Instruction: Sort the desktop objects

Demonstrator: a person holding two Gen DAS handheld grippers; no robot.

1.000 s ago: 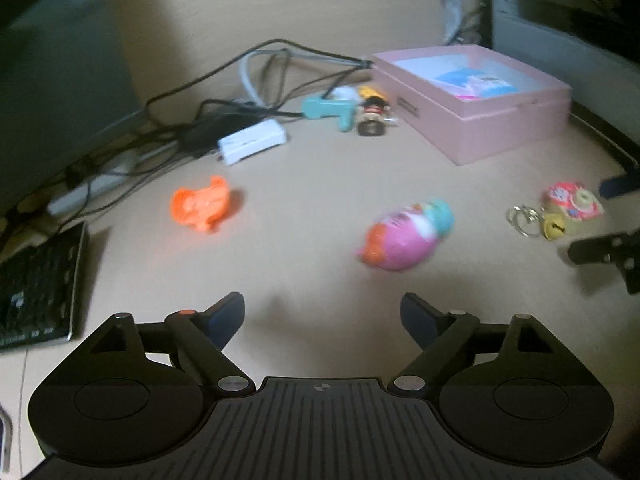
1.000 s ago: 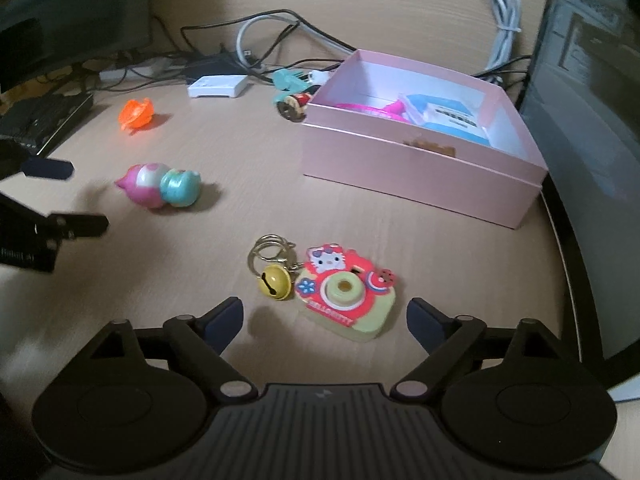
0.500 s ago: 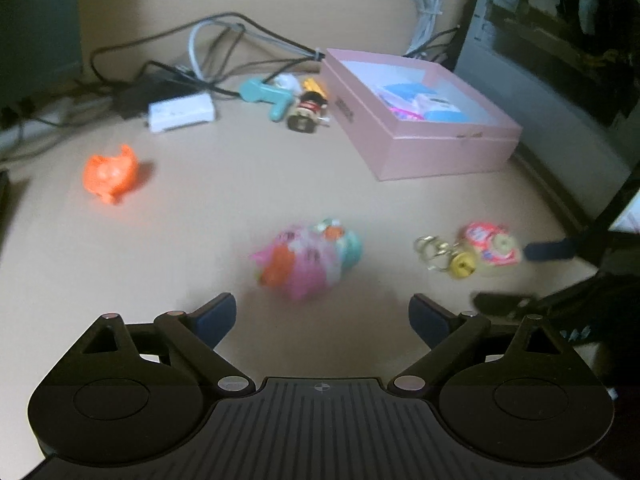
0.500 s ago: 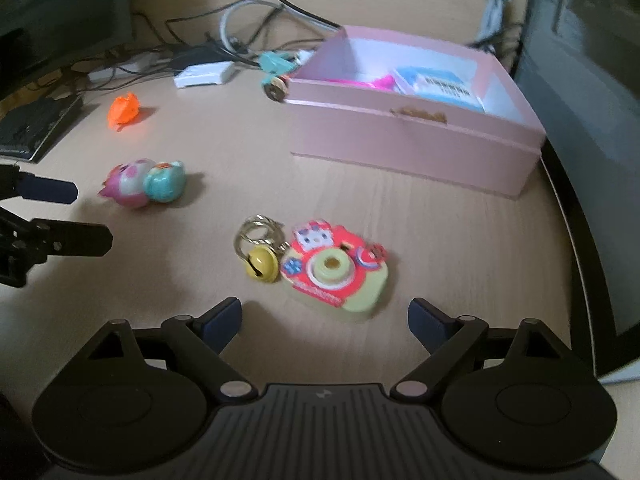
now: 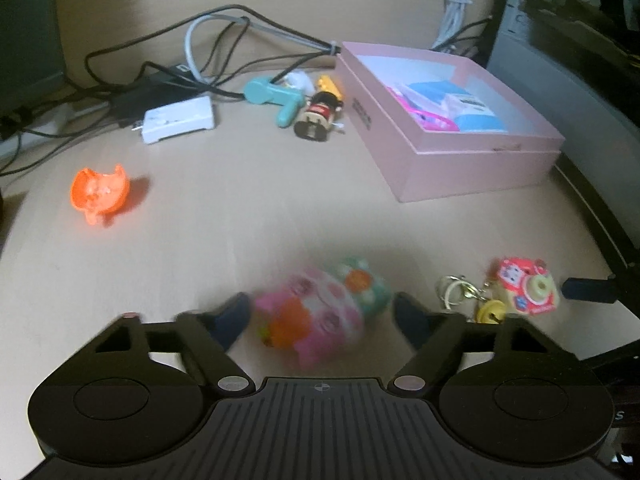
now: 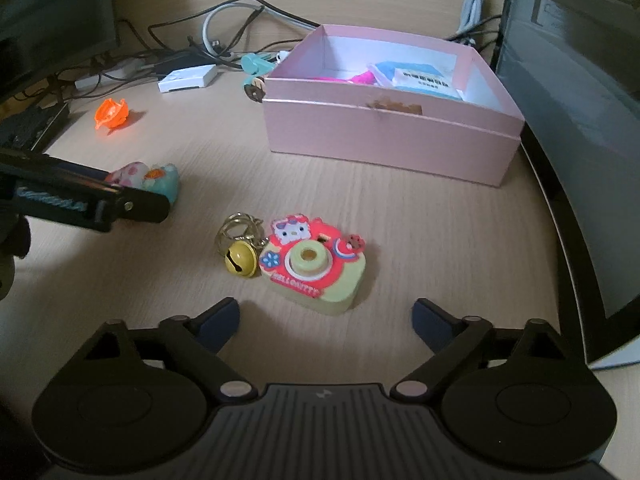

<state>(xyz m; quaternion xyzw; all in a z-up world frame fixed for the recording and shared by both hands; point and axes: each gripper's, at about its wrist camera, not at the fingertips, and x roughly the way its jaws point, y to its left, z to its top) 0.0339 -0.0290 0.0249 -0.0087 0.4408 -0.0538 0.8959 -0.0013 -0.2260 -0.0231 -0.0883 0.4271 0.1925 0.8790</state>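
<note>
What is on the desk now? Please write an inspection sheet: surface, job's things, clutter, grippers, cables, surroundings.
Surface: light wooden desk.
Job's things: pink box, open, already holding items; pink and teal doll; camera keychain with yellow bell; orange toy; teal tool and small figurine beside the box.
Clutter: white adapter.
Grippers: left gripper closing, the doll between its jaws, contact unclear from blur; right gripper closing, nothing between its jaws, short of the keychain.
Cables: black and grey cables at the back.
Surroundings: keyboard, dark monitor.
</note>
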